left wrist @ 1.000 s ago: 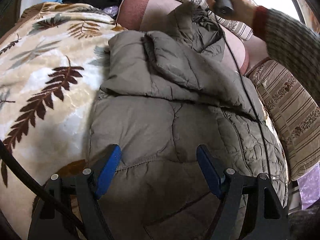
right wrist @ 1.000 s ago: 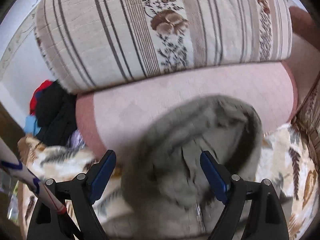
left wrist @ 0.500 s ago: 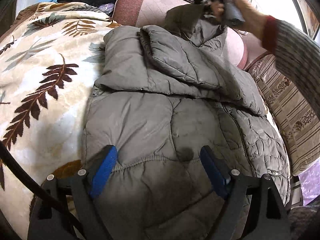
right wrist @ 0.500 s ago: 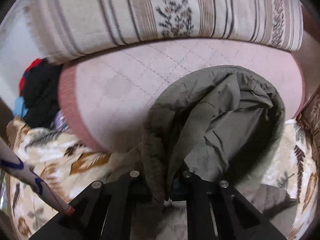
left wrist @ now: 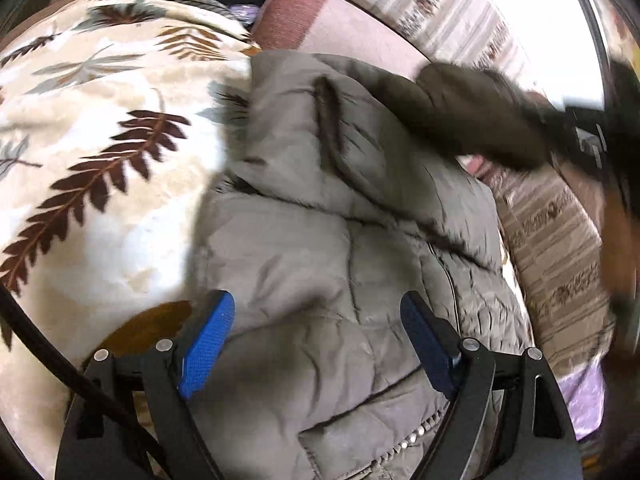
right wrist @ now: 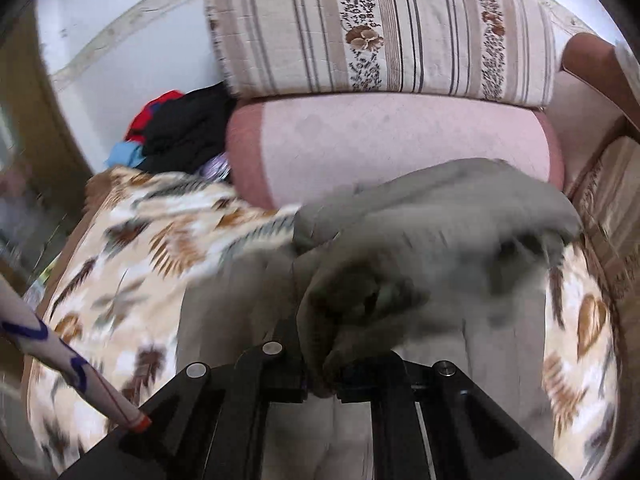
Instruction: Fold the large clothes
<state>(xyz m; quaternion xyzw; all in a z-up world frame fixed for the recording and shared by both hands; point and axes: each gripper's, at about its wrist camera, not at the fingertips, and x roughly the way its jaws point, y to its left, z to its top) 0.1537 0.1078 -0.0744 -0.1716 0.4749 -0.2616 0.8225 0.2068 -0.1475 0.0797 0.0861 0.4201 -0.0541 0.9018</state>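
Leaf-print blanket point(left wrist: 100, 152) covers the bed, and the grey quilted jacket point(left wrist: 320, 248) lies on it just below the pink bolster point(right wrist: 392, 136). Sleeves look folded in; the right gripper point(right wrist: 324, 380), pinching the hood point(right wrist: 440, 232), carries it over the jacket. The left gripper point(left wrist: 316, 344) hovers spread above the hem, with the lengthwise folds judged outstanding.

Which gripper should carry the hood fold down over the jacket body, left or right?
Right. The right gripper is already shut on the hood and has it lifted off the jacket. The left gripper hangs open over the jacket's lower body, gripping nothing.
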